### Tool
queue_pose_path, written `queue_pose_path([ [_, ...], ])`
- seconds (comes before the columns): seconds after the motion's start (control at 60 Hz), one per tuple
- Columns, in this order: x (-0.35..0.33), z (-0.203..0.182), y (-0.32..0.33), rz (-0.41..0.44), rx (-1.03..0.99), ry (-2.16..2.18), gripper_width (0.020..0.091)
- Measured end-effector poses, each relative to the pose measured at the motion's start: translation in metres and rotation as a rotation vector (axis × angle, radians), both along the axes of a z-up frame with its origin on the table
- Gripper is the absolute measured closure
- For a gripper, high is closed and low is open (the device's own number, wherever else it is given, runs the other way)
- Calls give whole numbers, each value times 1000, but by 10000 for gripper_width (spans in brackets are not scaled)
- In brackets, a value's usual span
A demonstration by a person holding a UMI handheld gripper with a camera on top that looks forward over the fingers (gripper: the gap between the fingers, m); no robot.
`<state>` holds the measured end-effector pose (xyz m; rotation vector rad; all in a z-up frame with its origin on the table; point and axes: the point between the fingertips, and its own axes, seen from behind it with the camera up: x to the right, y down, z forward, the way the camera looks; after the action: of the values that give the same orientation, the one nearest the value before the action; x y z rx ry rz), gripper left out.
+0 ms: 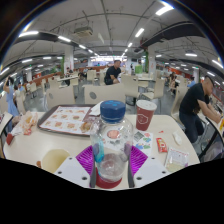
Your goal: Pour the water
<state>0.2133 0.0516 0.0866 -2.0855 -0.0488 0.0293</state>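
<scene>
Water bottle held upright in the gripper, with the receiving cup ahead and to the right.

The gripper (112, 160) is seen closed on the water bottle (112, 145), both purple pads (85, 158) being pressed against its clear sides; the blue cap is on and the bottle's long axis stands vertical. The red cup (146, 114) is set upright on the table (45, 145), beyond the fingers and to the right of the bottle, apart from it. A tray (68, 120) lies beyond to the left. A rightward carry and a tilt toward the cup are judged to be required, and the cap is expected to need removal first. The gripper is held level, fingers pointing forward.
</scene>
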Motion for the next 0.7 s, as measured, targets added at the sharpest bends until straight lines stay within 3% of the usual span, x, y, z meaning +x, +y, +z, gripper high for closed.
queue_pose_path([
  [0.083,-2,-18,0,11,-17,22,667],
  [0.15,-3,-15,-2,18,17,20,673],
  [0.167,-1,0,-15,24,14,16,673],
  [0.183,-4,-16,-5,25,21,10,665],
  [0.25,-5,-20,-4,28,30,-6,666],
  [0.467,-3,-23,-5,10,-26,-10,519],
  [0.533,-3,-25,-19,3,-68,-10,334],
  [0.583,-1,-25,-25,-1,-83,-13,240],
  [0.7,4,-18,-47,-19,-102,-33,252],
])
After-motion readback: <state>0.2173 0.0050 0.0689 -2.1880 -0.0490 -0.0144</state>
